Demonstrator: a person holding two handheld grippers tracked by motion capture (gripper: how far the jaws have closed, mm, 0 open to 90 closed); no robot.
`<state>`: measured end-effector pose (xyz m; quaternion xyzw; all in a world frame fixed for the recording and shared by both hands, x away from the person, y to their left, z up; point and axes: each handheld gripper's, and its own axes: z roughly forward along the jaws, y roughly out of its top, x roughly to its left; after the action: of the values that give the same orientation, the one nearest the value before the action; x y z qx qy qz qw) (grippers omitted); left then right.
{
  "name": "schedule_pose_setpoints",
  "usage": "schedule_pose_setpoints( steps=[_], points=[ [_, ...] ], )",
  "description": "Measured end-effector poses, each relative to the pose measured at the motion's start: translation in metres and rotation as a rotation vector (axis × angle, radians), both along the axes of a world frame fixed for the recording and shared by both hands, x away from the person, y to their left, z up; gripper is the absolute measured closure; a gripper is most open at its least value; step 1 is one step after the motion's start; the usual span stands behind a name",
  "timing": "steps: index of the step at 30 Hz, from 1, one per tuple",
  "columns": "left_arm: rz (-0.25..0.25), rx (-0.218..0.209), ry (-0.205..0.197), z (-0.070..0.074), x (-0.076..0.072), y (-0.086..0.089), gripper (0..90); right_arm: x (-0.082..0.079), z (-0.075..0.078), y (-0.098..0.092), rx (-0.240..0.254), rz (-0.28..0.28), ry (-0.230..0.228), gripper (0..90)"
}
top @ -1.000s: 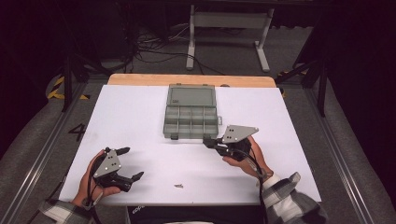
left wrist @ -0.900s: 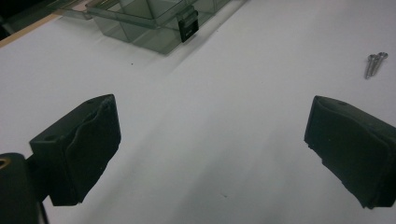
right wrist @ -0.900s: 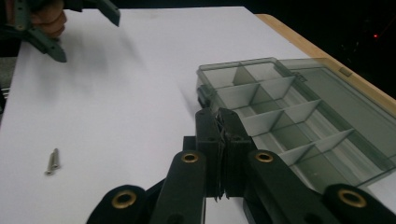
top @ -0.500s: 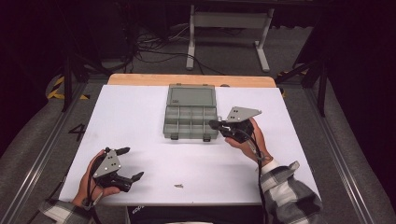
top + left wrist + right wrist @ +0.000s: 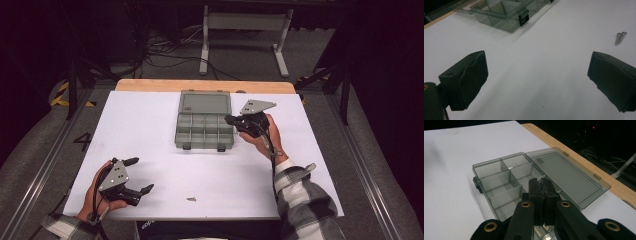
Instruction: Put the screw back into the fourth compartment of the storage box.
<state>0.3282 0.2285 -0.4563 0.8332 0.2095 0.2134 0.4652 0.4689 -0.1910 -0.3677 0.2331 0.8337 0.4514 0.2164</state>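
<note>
A grey see-through compartment box (image 5: 204, 131) lies open in the middle of the white table, its lid (image 5: 205, 102) folded flat toward the far side. My right gripper (image 5: 229, 120) hovers at the box's right edge with its tips over the right compartments (image 5: 496, 182). Its jaws (image 5: 541, 181) are pressed together; I cannot tell if anything small is pinched between them. My left gripper (image 5: 140, 175) rests near the front left of the table, open with nothing between its pads (image 5: 469, 75). Two small screws (image 5: 191, 198) lie side by side on the table near the front edge, to the right of the left gripper (image 5: 536, 80).
The white sheet (image 5: 150, 125) covers the table, with a wooden strip (image 5: 200, 85) along the far edge. A metal stand (image 5: 240, 35) and cables sit on the dark floor behind. The screws (image 5: 620, 37) lie apart from the box's front latch (image 5: 523, 18).
My right gripper has travelled away from the person, from the open table in front of the box up to the box's right edge, still shut. The left gripper has stayed put.
</note>
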Motion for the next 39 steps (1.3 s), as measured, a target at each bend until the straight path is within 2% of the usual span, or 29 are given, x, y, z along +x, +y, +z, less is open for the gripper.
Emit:
schedule_pose_setpoints(
  steps=[4,15,21,31,39],
  points=[
    [-0.006,-0.007,-0.007,0.001,-0.001,0.001,3.3,0.008,-0.003,0.001,-0.007,-0.017,0.010,88.6],
    [-0.010,-0.069,-0.033,0.004,-0.003,0.005,3.0,0.032,-0.015,0.003,-0.019,-0.078,0.049,88.6],
    [-0.019,-0.087,-0.044,0.005,-0.004,0.006,2.8,0.043,-0.026,0.006,-0.053,-0.105,0.076,88.6],
    [-0.028,-0.108,-0.055,0.006,-0.005,0.007,2.7,0.056,-0.042,0.009,-0.086,-0.139,0.120,88.6],
    [-0.037,-0.108,-0.061,0.007,-0.006,0.008,2.7,0.064,-0.051,0.010,-0.096,-0.170,0.145,88.5]
  ],
)
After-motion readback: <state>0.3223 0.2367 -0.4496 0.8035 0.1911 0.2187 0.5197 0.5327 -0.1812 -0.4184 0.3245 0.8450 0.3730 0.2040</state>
